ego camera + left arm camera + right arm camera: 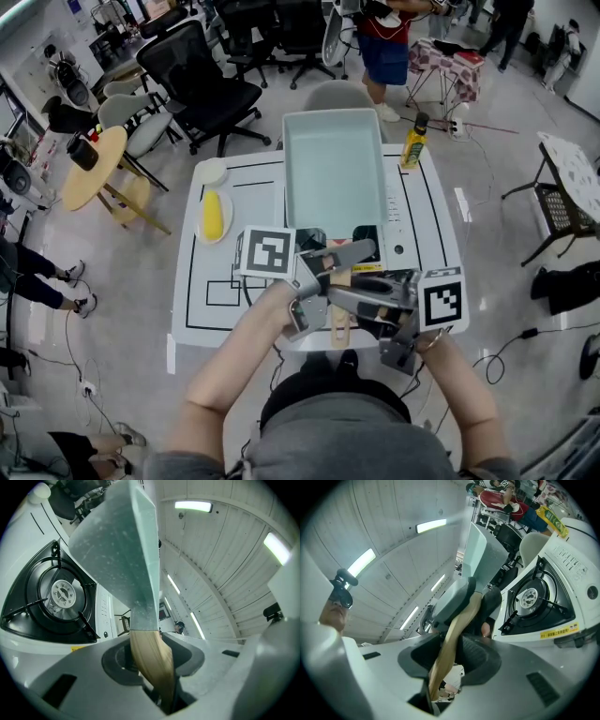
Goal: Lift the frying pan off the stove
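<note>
A pale teal rectangular frying pan [335, 173] hangs in the air above the white table, with its wooden handle [339, 328] pointing toward me. Both grippers are shut on that handle: my left gripper [326, 270] closer to the pan, my right gripper [364, 305] behind it. The left gripper view shows the pan's underside [117, 541] and the handle [150, 660] clamped between the jaws, with the black stove burner [61, 595] bare below. From the right gripper view, the handle [452, 653] runs up to the tilted pan [479, 550], beside the burner [530, 597].
On the table [216, 314] stand a yellow bottle [413, 141] at the far right, a plate with a yellow item [214, 216] and a small white dish [211, 172] at the left. Office chairs, a round wooden table [94, 169] and a standing person [384, 47] lie beyond.
</note>
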A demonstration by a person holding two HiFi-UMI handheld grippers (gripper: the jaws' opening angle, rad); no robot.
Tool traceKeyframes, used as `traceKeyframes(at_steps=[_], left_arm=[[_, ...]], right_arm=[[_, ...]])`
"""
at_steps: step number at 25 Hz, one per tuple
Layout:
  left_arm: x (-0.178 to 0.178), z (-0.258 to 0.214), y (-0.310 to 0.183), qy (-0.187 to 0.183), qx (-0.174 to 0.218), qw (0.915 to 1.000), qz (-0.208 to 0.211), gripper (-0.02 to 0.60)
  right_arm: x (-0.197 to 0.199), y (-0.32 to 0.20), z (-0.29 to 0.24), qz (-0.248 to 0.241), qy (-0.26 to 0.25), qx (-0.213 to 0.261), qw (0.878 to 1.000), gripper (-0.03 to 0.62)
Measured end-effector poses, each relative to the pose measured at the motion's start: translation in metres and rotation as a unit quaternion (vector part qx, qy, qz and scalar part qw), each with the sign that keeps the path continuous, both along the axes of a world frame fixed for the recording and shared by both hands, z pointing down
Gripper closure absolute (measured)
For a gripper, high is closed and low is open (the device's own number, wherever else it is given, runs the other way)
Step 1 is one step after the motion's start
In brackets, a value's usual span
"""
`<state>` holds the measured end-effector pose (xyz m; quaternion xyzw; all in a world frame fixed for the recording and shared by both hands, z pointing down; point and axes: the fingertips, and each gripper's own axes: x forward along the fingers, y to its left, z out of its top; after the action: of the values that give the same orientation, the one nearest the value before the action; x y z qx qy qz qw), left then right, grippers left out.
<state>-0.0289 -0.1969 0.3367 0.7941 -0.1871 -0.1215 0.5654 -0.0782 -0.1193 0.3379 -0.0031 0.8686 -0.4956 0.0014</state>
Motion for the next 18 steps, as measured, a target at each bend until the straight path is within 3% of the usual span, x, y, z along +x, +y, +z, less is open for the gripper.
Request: traceKeyframes(at_steps=[18], left_arm=[[0.0042, -0.0045, 0.0040, -0.008, 0.009, 0.9999, -0.001, 0.454]], right_arm=[[0.0034, 0.0033, -0.0030, -0.002, -0.007, 0.006, 1.000, 0.459]])
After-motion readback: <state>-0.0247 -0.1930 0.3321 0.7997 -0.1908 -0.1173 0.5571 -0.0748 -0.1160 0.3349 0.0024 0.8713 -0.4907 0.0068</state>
